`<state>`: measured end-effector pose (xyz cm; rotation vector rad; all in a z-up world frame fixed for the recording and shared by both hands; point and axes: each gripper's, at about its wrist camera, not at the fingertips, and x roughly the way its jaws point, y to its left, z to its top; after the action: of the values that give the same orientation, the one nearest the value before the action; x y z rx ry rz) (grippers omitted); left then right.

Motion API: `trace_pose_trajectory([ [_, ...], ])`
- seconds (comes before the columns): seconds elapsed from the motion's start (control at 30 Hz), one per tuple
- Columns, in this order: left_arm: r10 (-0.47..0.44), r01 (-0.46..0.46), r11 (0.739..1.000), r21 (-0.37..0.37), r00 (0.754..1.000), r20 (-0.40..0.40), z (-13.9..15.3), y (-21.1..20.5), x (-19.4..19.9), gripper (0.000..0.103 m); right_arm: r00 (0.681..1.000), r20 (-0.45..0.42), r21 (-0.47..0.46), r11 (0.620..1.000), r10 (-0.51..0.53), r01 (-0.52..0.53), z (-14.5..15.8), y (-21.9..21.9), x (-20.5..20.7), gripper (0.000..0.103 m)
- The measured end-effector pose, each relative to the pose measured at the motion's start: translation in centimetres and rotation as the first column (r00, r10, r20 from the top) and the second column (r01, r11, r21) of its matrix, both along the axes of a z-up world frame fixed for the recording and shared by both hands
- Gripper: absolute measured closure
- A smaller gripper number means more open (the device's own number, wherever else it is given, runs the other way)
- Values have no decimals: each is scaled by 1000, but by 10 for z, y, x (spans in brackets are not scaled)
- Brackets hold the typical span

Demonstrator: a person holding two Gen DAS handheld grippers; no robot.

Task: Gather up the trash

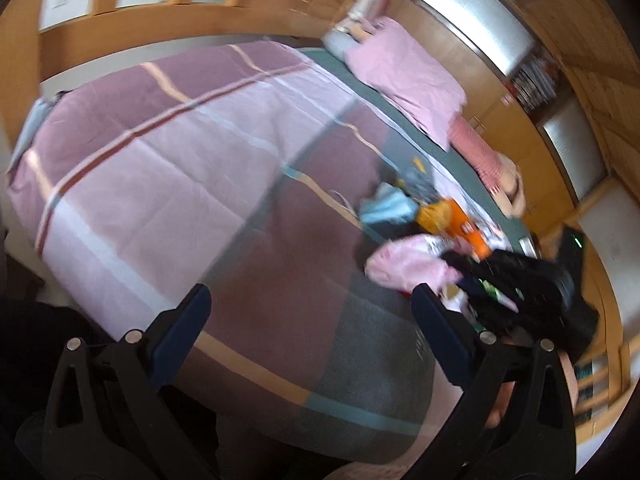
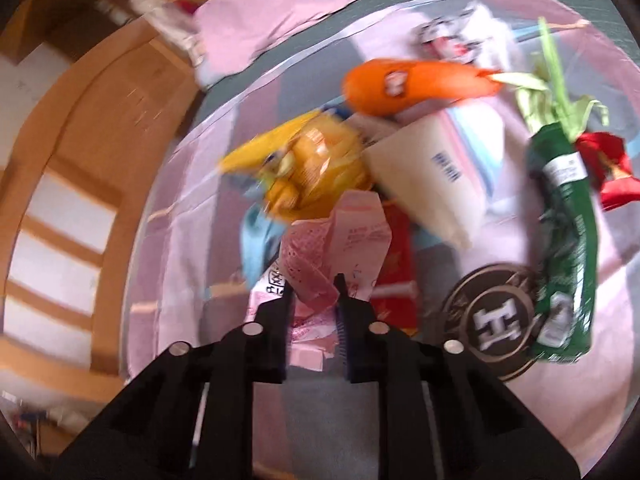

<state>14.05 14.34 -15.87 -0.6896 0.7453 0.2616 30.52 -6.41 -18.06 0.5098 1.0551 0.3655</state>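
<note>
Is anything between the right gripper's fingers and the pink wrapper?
Nothing visible. The right gripper is already shut on the pink wrapper, whose crumpled edge sits pinched between the fingers, at the near edge of the trash pile.

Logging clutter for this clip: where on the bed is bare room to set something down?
Free: the wide striped pink-and-mauve quilt between the wooden bed frame and the trash pile.

Crowded: around the orange wrapper, yellow crinkled bag, green foil packet and round dark lid. The right gripper pinches a pink paper wrapper.

Black tongs, blue pads, silver screws
</note>
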Motion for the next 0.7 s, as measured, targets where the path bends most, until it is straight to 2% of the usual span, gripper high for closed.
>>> trace_pose_trajectory([
  [0.1, 78, -78, 995, -62, 997, 6, -3, 12, -7, 4, 989, -29, 63, 988, 143, -141, -3, 26, -12, 86],
  [0.13, 103, -102, 991, -84, 995, 4, -3, 15, -9, 4, 979, -53, 78, 978, 198, -193, -7, 35, -14, 86],
  [0.2, 106, -106, 991, -82, 994, -1, -4, 16, -9, 3, 946, -107, 70, 951, 306, -300, -17, 54, -21, 84],
  [0.23, 90, -90, 994, -68, 996, -6, -3, 14, -8, 3, 932, -121, 45, 940, 340, -337, -19, 60, -22, 79],
  [0.27, 82, -82, 995, -59, 997, -8, -3, 13, -7, 3, 926, -117, -2, 932, 360, -363, -16, 61, -24, 67],
  [0.3, 77, -78, 996, -48, 997, -9, -3, 12, -7, 3, 936, -87, -28, 939, 340, -344, -10, 56, -24, 59],
  [0.33, 79, -80, 996, -41, 997, -11, -3, 12, -7, 3, 954, -44, -50, 953, 298, -300, -2, 47, -24, 46],
  [0.37, 82, -82, 996, -45, 997, -13, -3, 13, -7, 3, 974, 18, -69, 972, 225, -224, 9, 34, -24, 38],
  [0.4, 83, -84, 995, -53, 996, -18, -4, 14, -7, 3, 986, 74, -88, 986, 150, -143, 18, 20, -24, 36],
  [0.47, 75, -78, 994, -73, 997, -32, -8, 14, -4, 4, 993, 112, -184, 983, 39, -18, 24, 6, -17, 35],
  [0.5, 68, -70, 995, -75, 997, -39, -9, 12, -2, 4, 996, 91, -241, 970, 11, 11, 19, 5, -10, 35],
  [0.6, 31, -33, 999, -40, 999, -44, -8, 4, 3, 4, 1000, 6, -337, 941, -16, 17, -8, 8, 12, 35],
  [0.7, 19, -19, 1000, 9, 999, -48, -6, -2, 4, 4, 998, -52, -386, 922, -25, 3, -32, 13, 26, 35],
])
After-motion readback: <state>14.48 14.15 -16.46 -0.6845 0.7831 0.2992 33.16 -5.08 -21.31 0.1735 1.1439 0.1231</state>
